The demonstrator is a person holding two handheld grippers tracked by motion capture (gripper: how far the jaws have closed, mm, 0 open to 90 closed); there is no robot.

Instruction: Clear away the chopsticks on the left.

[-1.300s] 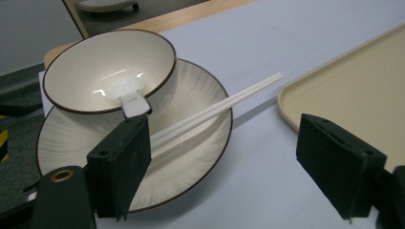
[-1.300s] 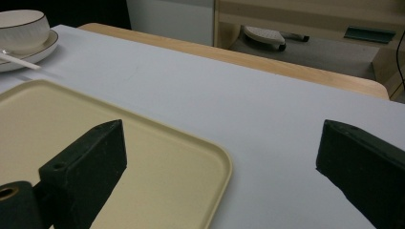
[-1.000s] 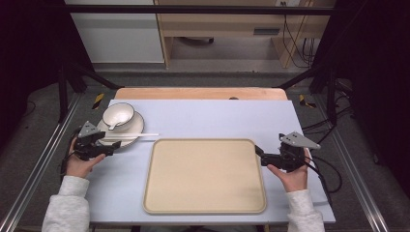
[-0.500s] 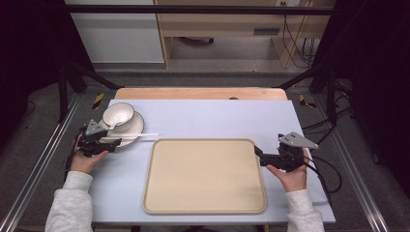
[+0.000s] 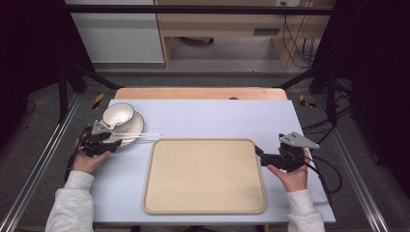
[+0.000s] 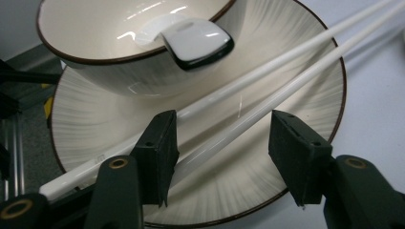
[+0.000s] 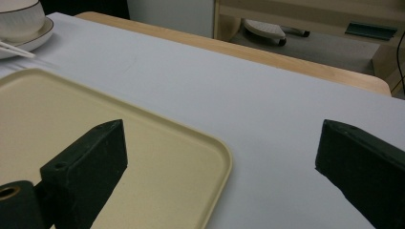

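A white bowl [image 5: 117,115] with a dark rim stands on a ribbed white plate [image 5: 136,126] at the table's left; a white spoon [image 6: 193,40] rests in the bowl [image 6: 119,52]. Two white chopsticks [image 5: 142,136] lie across the plate [image 6: 248,176]. My left gripper [image 6: 222,150] is open low over the plate, one chopstick [image 6: 248,119] between its jaws and the other just outside its left jaw. A beige tray [image 5: 205,175] lies in the middle. My right gripper [image 7: 224,162] is open, its jaws straddling the tray's right rim [image 7: 224,157].
The table has a pale blue top [image 5: 217,116] with a wooden strip [image 5: 198,93] along its far edge. Dark frame posts [image 5: 67,82] stand at both sides. Cables [image 5: 329,174] trail from the right gripper near the table's right edge.
My left gripper has crept forward over the plate's near edge, onto the chopsticks. The right gripper has stayed at the tray's right rim.
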